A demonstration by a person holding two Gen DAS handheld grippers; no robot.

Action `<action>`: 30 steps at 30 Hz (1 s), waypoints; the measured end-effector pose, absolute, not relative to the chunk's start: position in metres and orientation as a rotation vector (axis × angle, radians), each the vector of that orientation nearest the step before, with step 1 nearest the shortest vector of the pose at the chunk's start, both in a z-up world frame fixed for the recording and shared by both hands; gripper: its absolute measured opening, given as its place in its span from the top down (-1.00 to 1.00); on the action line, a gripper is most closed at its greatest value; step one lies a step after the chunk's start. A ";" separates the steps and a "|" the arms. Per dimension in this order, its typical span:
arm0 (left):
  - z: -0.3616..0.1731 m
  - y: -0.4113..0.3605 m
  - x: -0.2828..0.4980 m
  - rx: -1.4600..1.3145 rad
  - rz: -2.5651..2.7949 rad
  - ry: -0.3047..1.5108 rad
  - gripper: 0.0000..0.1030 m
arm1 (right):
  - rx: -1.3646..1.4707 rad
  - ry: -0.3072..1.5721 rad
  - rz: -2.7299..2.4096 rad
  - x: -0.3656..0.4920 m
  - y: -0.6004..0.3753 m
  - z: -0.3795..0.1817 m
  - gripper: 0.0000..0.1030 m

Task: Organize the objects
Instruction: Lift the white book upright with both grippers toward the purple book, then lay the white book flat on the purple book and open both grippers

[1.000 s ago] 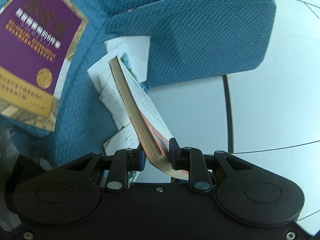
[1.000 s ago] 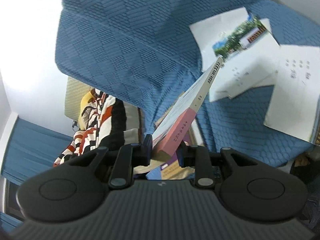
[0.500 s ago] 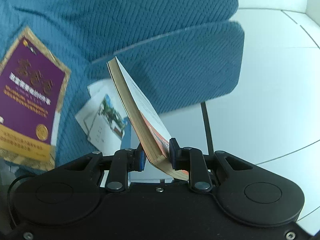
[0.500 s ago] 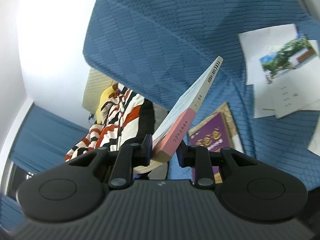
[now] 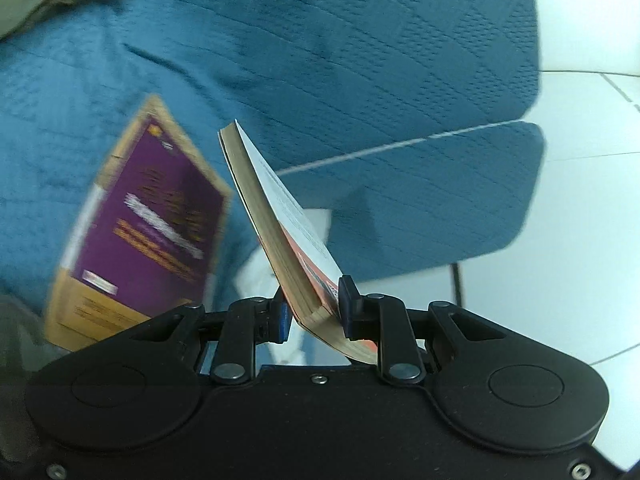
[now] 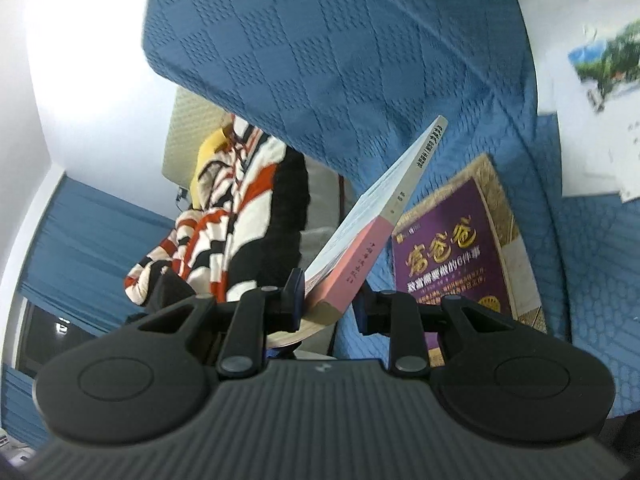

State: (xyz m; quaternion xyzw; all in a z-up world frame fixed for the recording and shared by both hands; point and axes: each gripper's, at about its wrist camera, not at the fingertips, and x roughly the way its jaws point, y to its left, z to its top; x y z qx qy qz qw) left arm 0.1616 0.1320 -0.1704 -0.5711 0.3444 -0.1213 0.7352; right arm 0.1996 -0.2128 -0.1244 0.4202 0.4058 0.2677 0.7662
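Observation:
My left gripper (image 5: 316, 312) is shut on the lower corner of a paperback (image 5: 276, 216) with yellowed page edges and a white and orange cover, which slants up to the left. My right gripper (image 6: 330, 304) is shut on a paperback (image 6: 384, 216) with a pink and grey spine, slanting up to the right. I cannot tell whether both hold one book. A purple book with a gold border (image 5: 148, 232) lies flat on the blue quilted cover (image 5: 360, 60), left of the held book. In the right wrist view the purple book (image 6: 452, 248) lies just right of the spine.
White papers with a landscape photo (image 6: 580, 92) lie on the blue cover (image 6: 320, 60) at upper right. A striped red, white and black garment (image 6: 232, 208) hangs at the left, with a blue curtain (image 6: 80, 232) behind. White tiled floor (image 5: 580, 200) lies to the right.
Both grippers have swept sideways with their grips unchanged. The purple book has slid toward the middle of the left wrist view, and the white papers have drifted to the right wrist view's right edge.

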 end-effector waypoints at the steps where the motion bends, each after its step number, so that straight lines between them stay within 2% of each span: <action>1: -0.175 0.135 0.161 -1.255 -0.247 0.766 0.57 | 0.916 0.894 0.582 0.202 -0.209 -0.131 0.44; 10: -0.216 0.149 0.163 -1.277 -0.155 0.858 0.58 | 0.933 0.980 0.561 0.211 -0.192 -0.175 0.44; 15: -0.222 0.148 0.165 -1.222 -0.130 0.900 0.58 | 0.949 1.004 0.539 0.208 -0.189 -0.193 0.45; 30: -0.256 0.133 0.175 -1.100 0.004 1.092 0.41 | 1.019 1.128 0.437 0.204 -0.193 -0.250 0.45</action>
